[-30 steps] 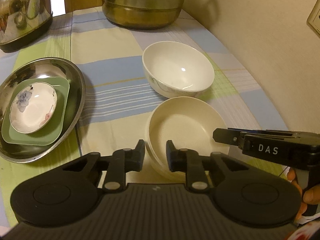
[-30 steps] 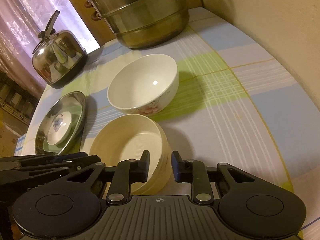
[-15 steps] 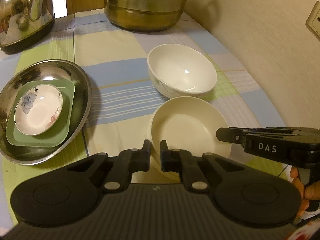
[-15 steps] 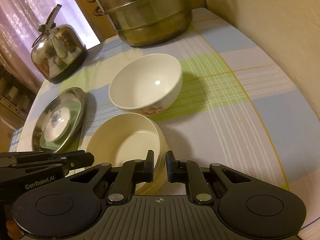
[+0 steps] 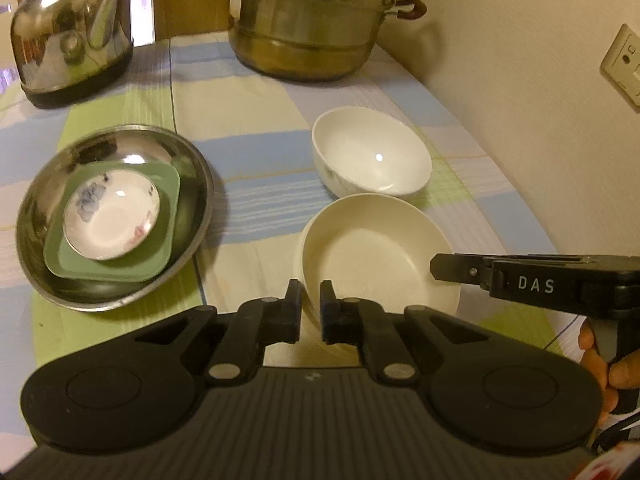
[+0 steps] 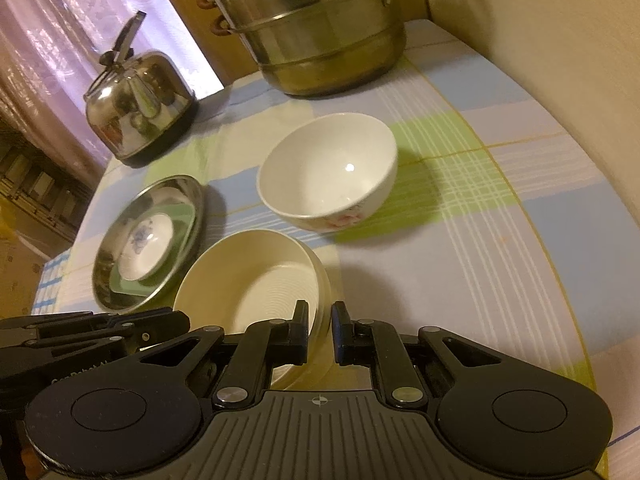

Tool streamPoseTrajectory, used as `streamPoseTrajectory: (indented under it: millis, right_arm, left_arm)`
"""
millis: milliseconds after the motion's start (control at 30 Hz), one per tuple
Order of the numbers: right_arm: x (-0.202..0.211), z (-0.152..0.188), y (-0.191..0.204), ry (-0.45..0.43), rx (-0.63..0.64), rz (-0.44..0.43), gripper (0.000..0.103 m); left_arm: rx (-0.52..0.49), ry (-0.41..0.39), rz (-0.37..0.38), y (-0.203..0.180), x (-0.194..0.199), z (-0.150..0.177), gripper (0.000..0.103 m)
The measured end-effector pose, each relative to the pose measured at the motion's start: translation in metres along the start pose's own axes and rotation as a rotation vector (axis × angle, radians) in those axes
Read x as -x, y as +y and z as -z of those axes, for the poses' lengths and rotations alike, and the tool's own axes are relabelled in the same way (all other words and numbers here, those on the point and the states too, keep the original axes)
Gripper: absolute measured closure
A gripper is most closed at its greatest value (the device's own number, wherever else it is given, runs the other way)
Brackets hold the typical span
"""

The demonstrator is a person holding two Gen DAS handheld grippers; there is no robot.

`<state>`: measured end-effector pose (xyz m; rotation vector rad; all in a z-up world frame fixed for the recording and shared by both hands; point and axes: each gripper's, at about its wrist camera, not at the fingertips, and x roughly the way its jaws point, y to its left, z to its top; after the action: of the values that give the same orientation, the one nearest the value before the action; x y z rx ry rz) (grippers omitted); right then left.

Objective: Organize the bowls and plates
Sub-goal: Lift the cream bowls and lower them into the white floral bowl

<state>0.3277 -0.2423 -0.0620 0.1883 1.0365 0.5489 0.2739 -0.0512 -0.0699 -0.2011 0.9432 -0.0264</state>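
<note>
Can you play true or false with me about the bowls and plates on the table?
1. Both grippers pinch the cream bowl by its rim. True: the left gripper and the right gripper each clamp its rim.
2. The white bowl sits inside the cream bowl. False: it stands on the cloth just behind it.
3. A small flowered dish lies on a green plate in the steel plate. True.
4. The kettle stands in the steel plate. False: it stands on the table behind it.
5. The big pot is at the far end of the table. True.
</note>
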Motion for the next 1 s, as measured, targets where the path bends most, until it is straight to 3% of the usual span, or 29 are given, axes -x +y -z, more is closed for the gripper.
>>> streamPoseTrajectory:
  millis: [367, 700, 1000]
  right_arm:
    - [0.029, -0.033, 0.007, -0.079, 0.009, -0.03, 0.091]
    - [0.026, -0.076, -0.007, -0.144, 0.004, 0.003, 0.091]
    - [0.0, -0.103, -0.022, -0.115, -0.036, 0.017, 0.091]
  left_arm:
    - [-0.028, -0.111, 0.013, -0.012, 0.027, -0.034, 0.095]
    - [-0.045, -0.147, 0.028, -0.025, 0.002, -0.078, 0.095]
    - [-0.05, -0.13, 0.02, -0.026, -0.026, -0.104, 0.095]
